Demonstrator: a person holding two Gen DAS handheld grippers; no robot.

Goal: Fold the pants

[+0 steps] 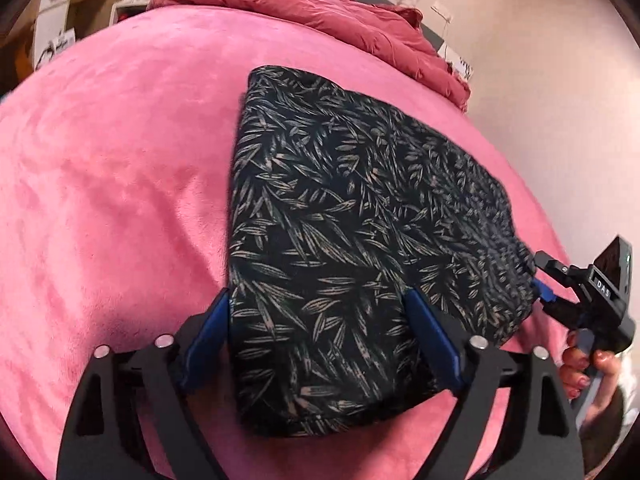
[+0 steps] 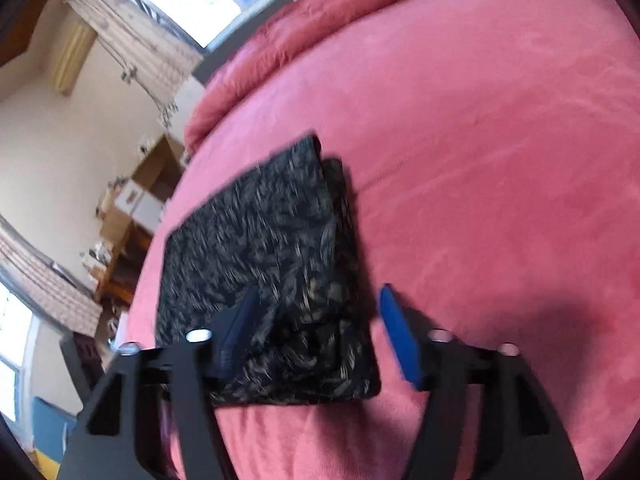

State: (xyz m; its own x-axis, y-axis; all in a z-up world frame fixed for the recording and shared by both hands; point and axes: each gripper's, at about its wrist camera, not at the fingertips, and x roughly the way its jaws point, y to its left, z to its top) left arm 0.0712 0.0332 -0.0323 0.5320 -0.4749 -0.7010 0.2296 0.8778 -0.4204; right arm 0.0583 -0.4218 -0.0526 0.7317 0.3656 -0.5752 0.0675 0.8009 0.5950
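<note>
I work over a bed covered in a pink plush blanket, with a rumpled darker red quilt bunched at its far end. Near the close edge of that blanket lie the pants, and by my reading the job is nearly finished: they are already down to a compact, several-layer packet, roughly rectangular, lying flat with no loose leg trailing out. What may be left is small: one more fold to halve the packet if a tighter bundle is wanted, or just squaring the edges.

The fabric is black with a scattered tan leaf print, thin and soft-looking. In the right wrist view a lower layer peeks out past the top layer along the right side, so the stack is not perfectly aligned. The near corner in the left wrist view sits a little plump and rounded, not pressed flat.

My left gripper stands with its jaws spread wide, the blue pads straddling the near left corner of the packet and pinching nothing. My right gripper also has its jaws apart; they bracket the near right corner, one pad over the cloth and the other over bare blanket, with no cloth clamped as far as I can tell. In the left view a hand wraps the handle of that right tool, whose tips sit just at the packet's right edge.
</note>
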